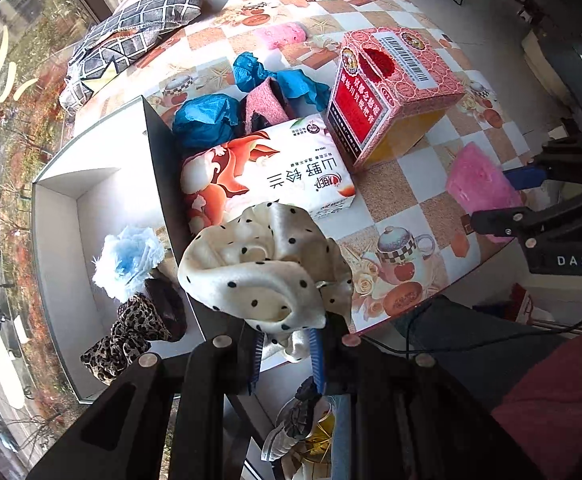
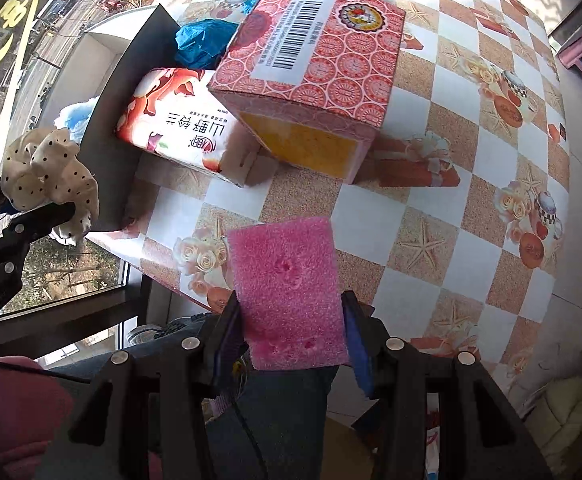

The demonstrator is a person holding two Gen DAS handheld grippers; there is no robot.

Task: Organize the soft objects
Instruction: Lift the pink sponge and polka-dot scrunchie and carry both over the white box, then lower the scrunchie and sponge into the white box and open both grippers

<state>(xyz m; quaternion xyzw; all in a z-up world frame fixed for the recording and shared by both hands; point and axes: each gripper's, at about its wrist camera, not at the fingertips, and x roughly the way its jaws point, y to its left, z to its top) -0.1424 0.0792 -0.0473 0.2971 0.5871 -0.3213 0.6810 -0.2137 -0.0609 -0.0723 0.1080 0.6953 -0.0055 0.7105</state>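
My left gripper (image 1: 287,344) is shut on a cream polka-dot scrunchie (image 1: 267,268) and holds it above the near edge of a white box (image 1: 63,220). The box holds a light-blue fluffy scrunchie (image 1: 129,260) and a leopard-print scrunchie (image 1: 131,332). The polka-dot scrunchie also shows in the right wrist view (image 2: 51,176). My right gripper (image 2: 291,332) is shut on a pink foam sponge (image 2: 287,292), held over the table's near edge; the sponge also shows in the left wrist view (image 1: 483,188).
On the checkered tablecloth (image 2: 451,240) lie a tissue pack (image 1: 267,172), a red carton (image 1: 391,92), blue crumpled plastic (image 1: 207,120), a pink knit piece (image 1: 265,104), a pink towel (image 1: 283,36) and a grey checked cushion (image 1: 131,36). The box's dark flap (image 1: 163,168) stands upright.
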